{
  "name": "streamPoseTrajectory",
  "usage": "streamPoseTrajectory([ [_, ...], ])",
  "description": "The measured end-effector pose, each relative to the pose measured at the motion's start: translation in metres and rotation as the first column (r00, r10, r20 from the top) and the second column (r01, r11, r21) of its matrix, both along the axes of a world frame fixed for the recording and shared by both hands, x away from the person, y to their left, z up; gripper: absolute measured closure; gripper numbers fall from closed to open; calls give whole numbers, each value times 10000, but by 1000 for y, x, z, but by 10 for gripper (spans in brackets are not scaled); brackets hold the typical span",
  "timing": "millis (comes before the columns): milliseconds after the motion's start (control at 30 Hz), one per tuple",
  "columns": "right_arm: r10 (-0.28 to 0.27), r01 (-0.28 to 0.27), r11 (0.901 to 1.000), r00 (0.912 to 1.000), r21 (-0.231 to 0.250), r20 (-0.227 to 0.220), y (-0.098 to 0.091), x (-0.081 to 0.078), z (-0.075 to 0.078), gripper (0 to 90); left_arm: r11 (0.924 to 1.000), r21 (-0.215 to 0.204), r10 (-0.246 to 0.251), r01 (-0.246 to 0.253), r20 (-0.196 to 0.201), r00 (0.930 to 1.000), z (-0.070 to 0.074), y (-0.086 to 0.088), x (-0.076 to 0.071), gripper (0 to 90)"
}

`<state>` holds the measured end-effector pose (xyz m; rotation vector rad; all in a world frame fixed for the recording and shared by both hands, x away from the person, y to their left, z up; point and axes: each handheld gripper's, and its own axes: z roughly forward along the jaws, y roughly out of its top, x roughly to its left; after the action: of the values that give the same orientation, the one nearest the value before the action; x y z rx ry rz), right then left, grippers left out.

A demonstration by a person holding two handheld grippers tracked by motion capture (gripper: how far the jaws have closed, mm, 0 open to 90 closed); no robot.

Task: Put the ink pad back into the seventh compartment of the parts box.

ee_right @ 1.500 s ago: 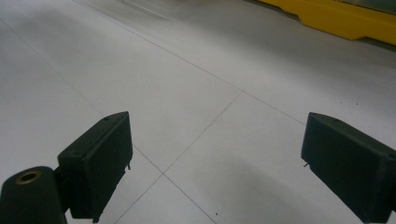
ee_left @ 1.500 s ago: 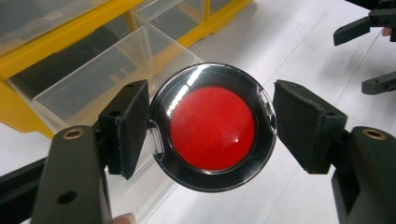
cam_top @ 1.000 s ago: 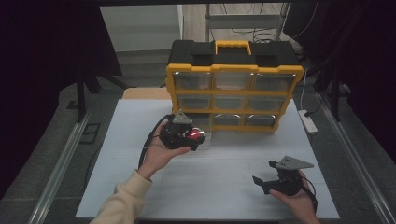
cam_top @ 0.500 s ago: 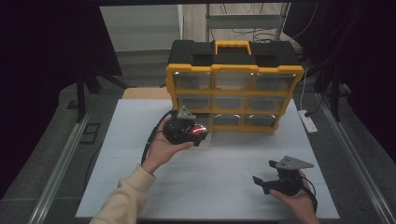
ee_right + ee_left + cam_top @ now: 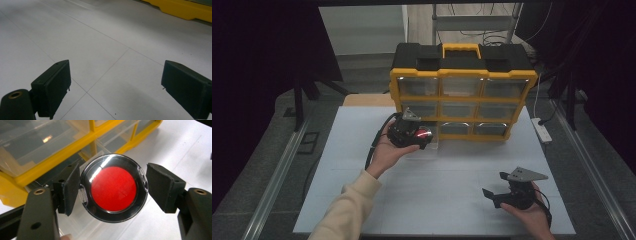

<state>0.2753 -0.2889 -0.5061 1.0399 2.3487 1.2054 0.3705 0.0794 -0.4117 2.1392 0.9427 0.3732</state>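
Observation:
My left gripper (image 5: pixel 425 136) is shut on a round clear case with a red disc inside (image 5: pixel 424 134), held just in front of the bottom-left drawers of the yellow and black organizer (image 5: pixel 462 75). In the left gripper view the round case (image 5: pixel 113 188) sits between the two black pads (image 5: pixel 71 187), above a clear drawer (image 5: pixel 82 227) that stands pulled out beneath it. My right gripper (image 5: pixel 495 184) rests low at the front right of the white table top (image 5: pixel 452 170). Its jaws stand wide apart with nothing between them (image 5: pixel 115 85).
The organizer stands at the back of the table, with rows of clear drawers facing me. A white power strip (image 5: pixel 542 131) lies to the right of it. Metal rails run along both sides of the table. Bare white surface lies between the two grippers.
My left hand has carried the round case a little farther toward the organizer's lower drawers. The right gripper has stayed where it was.

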Motion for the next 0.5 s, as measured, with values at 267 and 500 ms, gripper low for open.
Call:
streamPoseTrajectory([
  [267, -61, 61, 10000, 10000, -69, -16, 0, 0, 0, 92, 9997, -25, 226, -226, -30, 9997, -1, 2, 14, 304],
  [500, 11, -11, 10000, 10000, 8, -26, 0, 0, 0, 91, 9985, -297, 447, -456, -310, 9985, -2, 6, 26, 303],
])
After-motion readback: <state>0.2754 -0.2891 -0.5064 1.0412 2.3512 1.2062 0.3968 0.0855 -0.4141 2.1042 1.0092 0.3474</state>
